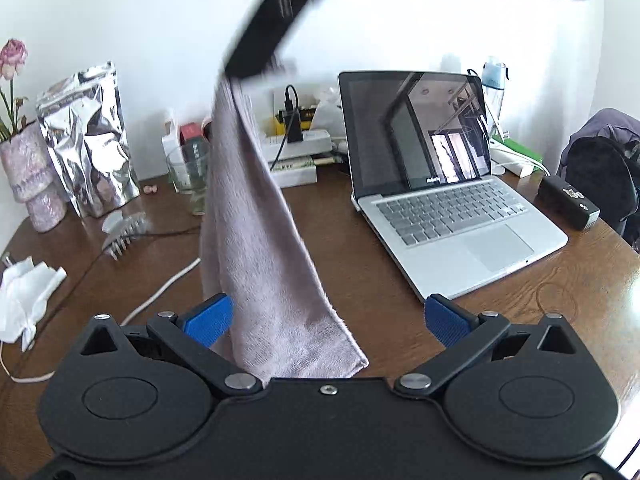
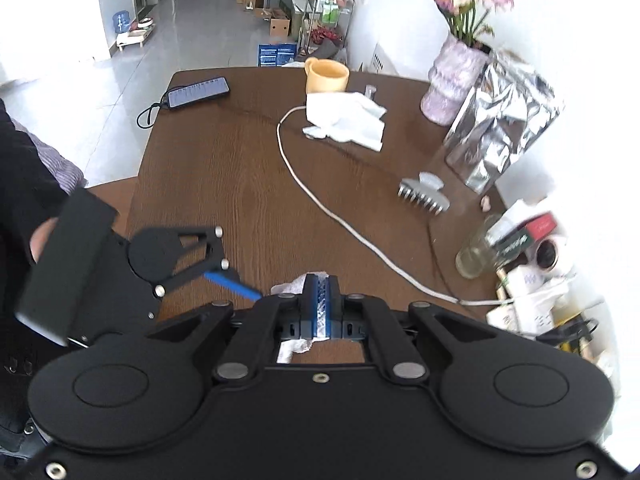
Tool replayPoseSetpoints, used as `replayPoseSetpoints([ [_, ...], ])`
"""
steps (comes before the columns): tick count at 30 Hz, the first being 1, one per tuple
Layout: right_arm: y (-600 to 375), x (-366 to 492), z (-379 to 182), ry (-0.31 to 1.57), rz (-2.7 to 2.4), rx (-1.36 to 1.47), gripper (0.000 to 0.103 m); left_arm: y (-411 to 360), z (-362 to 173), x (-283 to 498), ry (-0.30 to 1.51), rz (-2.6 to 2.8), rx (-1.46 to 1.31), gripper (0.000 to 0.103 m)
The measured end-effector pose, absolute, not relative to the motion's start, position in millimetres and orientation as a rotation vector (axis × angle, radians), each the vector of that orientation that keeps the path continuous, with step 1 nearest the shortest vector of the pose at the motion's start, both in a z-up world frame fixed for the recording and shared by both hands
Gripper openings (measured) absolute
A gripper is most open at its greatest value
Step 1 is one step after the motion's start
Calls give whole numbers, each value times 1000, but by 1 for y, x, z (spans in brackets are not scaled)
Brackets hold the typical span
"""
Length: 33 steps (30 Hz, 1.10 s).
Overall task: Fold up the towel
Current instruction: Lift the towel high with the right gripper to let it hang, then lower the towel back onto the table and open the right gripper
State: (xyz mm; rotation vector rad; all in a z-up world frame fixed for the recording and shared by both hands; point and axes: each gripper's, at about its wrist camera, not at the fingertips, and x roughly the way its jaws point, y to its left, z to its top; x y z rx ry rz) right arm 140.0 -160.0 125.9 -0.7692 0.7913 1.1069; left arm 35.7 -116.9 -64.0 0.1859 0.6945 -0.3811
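A pale grey-lilac towel (image 1: 256, 240) hangs in a long narrow drape above the brown table (image 1: 380, 280). Its top end is pinched in my right gripper (image 1: 240, 74), which is held high at the upper middle of the left wrist view. In the right wrist view that gripper (image 2: 320, 300) is shut, with towel fabric (image 2: 290, 285) bunched beside its blue pads. My left gripper (image 1: 326, 316) is open wide. The towel's bottom end hangs between its pads, close to the left pad (image 1: 208, 320). One blue finger (image 2: 234, 283) of the left gripper shows below the right one.
An open laptop (image 1: 452, 200) sits to the right, with a black box (image 1: 568, 200) beyond it. To the left are a silver foil bag (image 1: 88, 140), a vase (image 1: 30, 176), a glass (image 1: 190, 176), a hair clip (image 1: 122, 232), crumpled tissue (image 1: 24, 296) and a white cable (image 1: 160, 292). A phone (image 2: 198, 92) and a yellow mug (image 2: 326, 76) lie at the far end.
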Motion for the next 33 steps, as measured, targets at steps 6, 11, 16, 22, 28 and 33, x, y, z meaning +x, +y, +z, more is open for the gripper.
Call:
replayPoseSetpoints([
  [6, -155, 140, 149, 760, 1082, -765, 1, -115, -68, 26, 717, -408, 129, 103],
  [11, -159, 139, 138, 781, 1064, -764, 1, -119, -84, 27, 770, -420, 118, 103],
  [16, -157, 138, 150, 749, 1058, -744, 1, -130, -96, 27, 780, -424, 121, 103],
  [22, -148, 142, 189, 684, 1030, -727, 1, -139, -91, 31, 721, -392, 105, 103],
  [28, -133, 141, 213, 657, 1007, -685, 0, -155, -75, 51, 627, -193, 74, 103],
  [33, -118, 134, 226, 620, 994, -704, 0, -163, -65, 73, 617, -40, 66, 103],
])
